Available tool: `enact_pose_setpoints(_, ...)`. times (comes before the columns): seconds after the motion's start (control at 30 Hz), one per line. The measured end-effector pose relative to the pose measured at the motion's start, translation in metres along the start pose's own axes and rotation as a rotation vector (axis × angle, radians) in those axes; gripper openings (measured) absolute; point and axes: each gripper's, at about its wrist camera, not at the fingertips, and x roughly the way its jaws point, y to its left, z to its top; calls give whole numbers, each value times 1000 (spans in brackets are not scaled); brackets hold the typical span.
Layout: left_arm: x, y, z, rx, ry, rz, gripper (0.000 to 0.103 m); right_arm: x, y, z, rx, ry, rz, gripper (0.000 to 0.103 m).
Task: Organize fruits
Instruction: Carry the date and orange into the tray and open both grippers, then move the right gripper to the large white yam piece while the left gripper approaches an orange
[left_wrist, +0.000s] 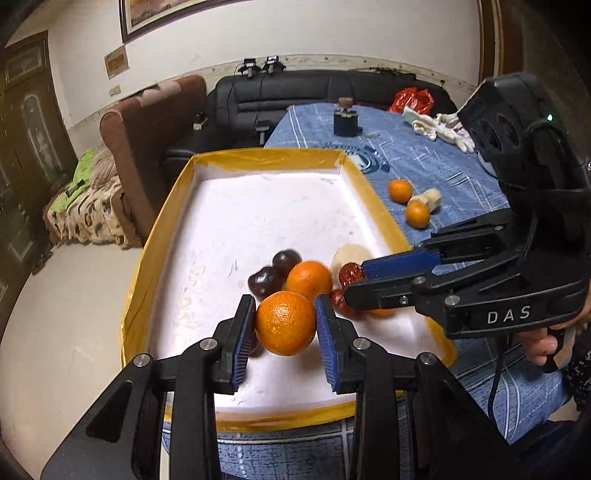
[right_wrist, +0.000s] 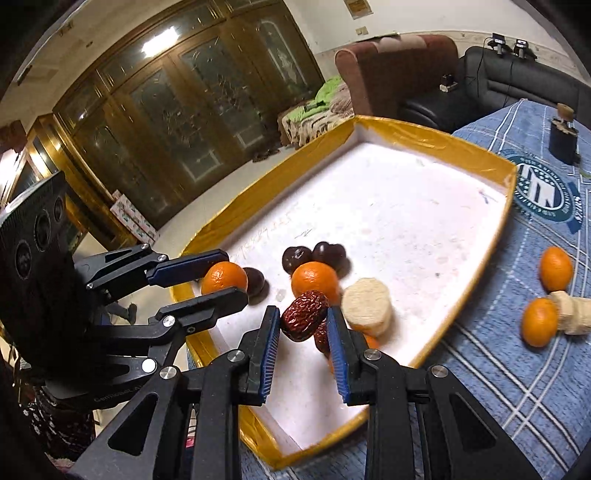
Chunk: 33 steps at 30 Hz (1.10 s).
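My left gripper (left_wrist: 285, 325) is shut on an orange tangerine (left_wrist: 286, 322) and holds it over the near part of the white tray (left_wrist: 258, 214) with the yellow rim. My right gripper (right_wrist: 302, 321) is shut on a red date (right_wrist: 303, 314) just above the tray floor. In the tray lie another tangerine (left_wrist: 309, 279), dark chestnuts (left_wrist: 275, 273), a pale round slice (right_wrist: 367, 307) and a second red date (right_wrist: 320, 338). In the right wrist view the left gripper (right_wrist: 221, 275) holds its tangerine (right_wrist: 224, 277) at the tray's left edge.
Two tangerines (left_wrist: 400, 191) (left_wrist: 417, 215) and a pale banana piece (left_wrist: 430, 199) lie on the blue tablecloth (left_wrist: 424, 158) right of the tray. A dark jar (left_wrist: 346, 120), white gloves (left_wrist: 443, 127) and a red bag (left_wrist: 412, 99) sit at the far end. Sofas stand behind.
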Motion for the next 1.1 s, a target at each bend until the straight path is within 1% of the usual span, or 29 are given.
enact_pose_setpoints(0.07,1,0,-2,1,8,26,31,-1,1,0,5,-9,10,30)
enact_pose_setpoints(0.13,3,-2,0,8,24,48,32,-6,0,2,9,-27,28,35)
enact_pose_setpoints(0.2,3,-3,3,11,28,61,32,-21,-6,4,16,-63,35,45)
enact_pose_setpoints(0.27,1,-7,7,13,17,54,33,-43,-19,5,32,-118,18,45)
enact_pose_setpoints(0.3,-1,-9,9,13,8,45,37,-53,-29,5,47,-138,4,45)
enact_pose_setpoints(0.33,-4,-11,11,12,-3,35,48,-59,-36,5,59,-148,-4,45)
enact_pose_setpoints(0.4,-14,-22,19,29,-49,12,55,-78,-67,6,119,-192,-46,45)
enact_pose_setpoints(0.47,-21,-35,27,55,-80,-15,55,-96,-99,5,197,-235,-72,45)
enact_pose_setpoints(0.5,-25,-44,33,72,-93,-37,59,-105,-119,0,250,-254,-77,45)
enact_pose_setpoints(0.53,-27,-52,38,89,-102,-57,65,-111,-136,-5,295,-266,-88,45)
enact_pose_setpoints(0.57,-28,-64,43,112,-112,-81,67,-115,-150,-9,335,-271,-105,45)
enact_pose_setpoints(0.63,-26,-85,51,154,-117,-113,68,-118,-181,-18,421,-237,-151,45)
enact_pose_setpoints(0.73,-9,-118,61,213,-99,-162,68,-116,-207,-30,504,-203,-154,45)
enact_pose_setpoints(0.8,13,-137,66,248,-51,-166,68,-111,-216,-34,534,-170,-160,44)
enact_pose_setpoints(0.9,43,-147,74,225,25,-175,68,-103,-214,-32,522,-154,-151,43)
enact_pose_setpoints(0.97,57,-151,80,224,56,-198,68,-97,-209,-28,504,-152,-159,43)
enact_pose_setpoints(1.0,63,-152,82,233,71,-194,68,-95,-207,-26,496,-151,-170,43)
enact_pose_setpoints(1.07,76,-155,86,260,107,-157,68,-89,-201,-24,480,-142,-192,43)
enact_pose_setpoints(1.1,80,-155,87,277,119,-156,68,-87,-201,-24,478,-138,-196,43)
